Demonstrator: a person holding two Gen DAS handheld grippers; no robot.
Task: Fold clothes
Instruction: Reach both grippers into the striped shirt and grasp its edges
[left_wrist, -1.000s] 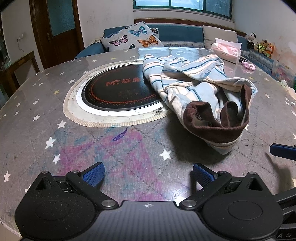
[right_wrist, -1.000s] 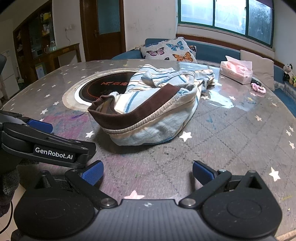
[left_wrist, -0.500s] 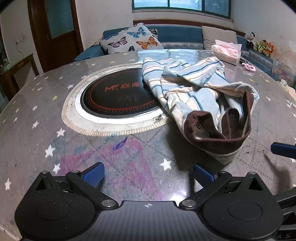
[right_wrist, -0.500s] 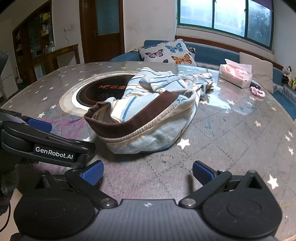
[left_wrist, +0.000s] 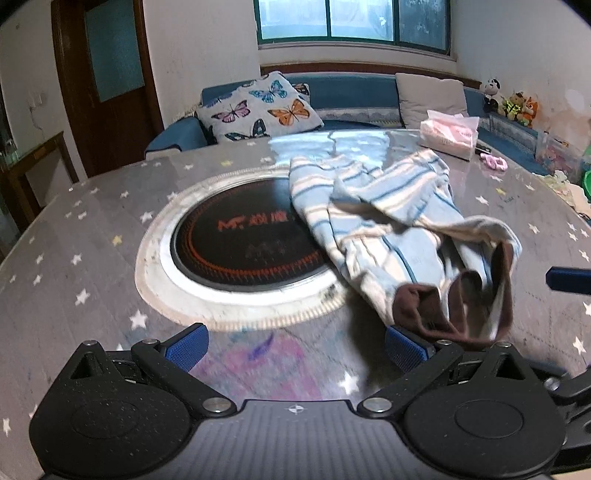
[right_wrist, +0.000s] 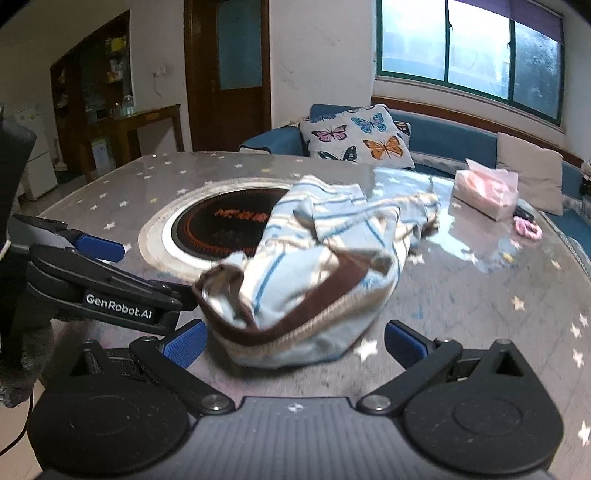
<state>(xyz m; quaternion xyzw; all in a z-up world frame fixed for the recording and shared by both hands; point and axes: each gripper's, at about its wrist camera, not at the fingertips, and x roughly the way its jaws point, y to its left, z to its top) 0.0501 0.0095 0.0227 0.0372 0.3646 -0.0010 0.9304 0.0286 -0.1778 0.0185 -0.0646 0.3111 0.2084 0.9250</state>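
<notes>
We see a striped garment (left_wrist: 388, 225) lying crumpled on the round star-patterned surface (left_wrist: 92, 258), partly draped over the edge of the dark hotplate (left_wrist: 240, 251) set in the middle. Its brown ribbed band (right_wrist: 295, 314), which reads as a waistband or hem, faces us and gapes open in a loop. The cloth is not flat and shows no neat fold.

Our left tongs (left_wrist: 295, 347) are spread wide with nothing between them, the right-hand blue pad just at the brown band's near edge. Our right tongs (right_wrist: 293, 343) are likewise wide open, and the bunched band end sits between and just ahead of the pads, not clamped.

We judge the cloth soft, light and limp: a thin knit that will sag, drag and bunch rather than hold shape. The glossy surface should let it slide easily. The brown band looks thicker and firmer, so it is likely the best place to pinch, one pair of tongs near each end of it, taking both layers together so that the garment hangs straight when lifted.
</notes>
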